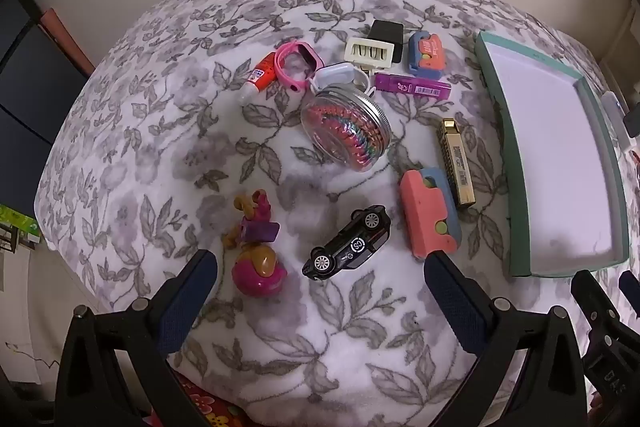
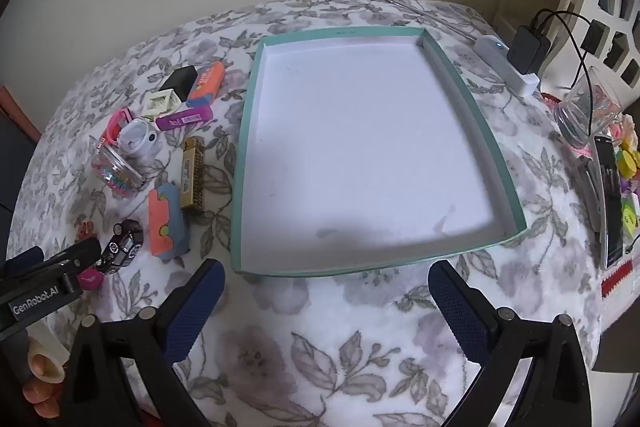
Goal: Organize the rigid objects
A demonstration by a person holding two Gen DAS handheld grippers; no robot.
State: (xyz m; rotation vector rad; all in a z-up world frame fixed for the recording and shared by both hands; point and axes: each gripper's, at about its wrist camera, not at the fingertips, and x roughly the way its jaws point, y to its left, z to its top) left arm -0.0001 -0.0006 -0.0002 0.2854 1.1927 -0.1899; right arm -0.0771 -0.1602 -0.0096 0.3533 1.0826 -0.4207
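Note:
Small rigid objects lie scattered on a floral cloth. Nearest my open left gripper (image 1: 320, 259) are a black toy car (image 1: 348, 245), a pink figure toy (image 1: 258, 255) and a pink-and-blue case (image 1: 430, 213). Farther off lie a gold harmonica (image 1: 458, 163), a jar of coloured bands (image 1: 346, 129), a purple tube (image 1: 412, 85), a pink watch (image 1: 298, 65) and a cream holder (image 1: 370, 51). The teal tray (image 2: 244, 147) with a white floor sits ahead of my open right gripper (image 2: 326, 275); nothing lies in it. Both grippers hold nothing.
At the right of the cloth sit a white power strip (image 2: 506, 65) with a black charger (image 2: 528, 49), a glass jar (image 2: 584, 107), a phone (image 2: 610, 199) and coloured bits. A hand (image 2: 40, 383) grips the left tool at the lower left. A wall rises behind.

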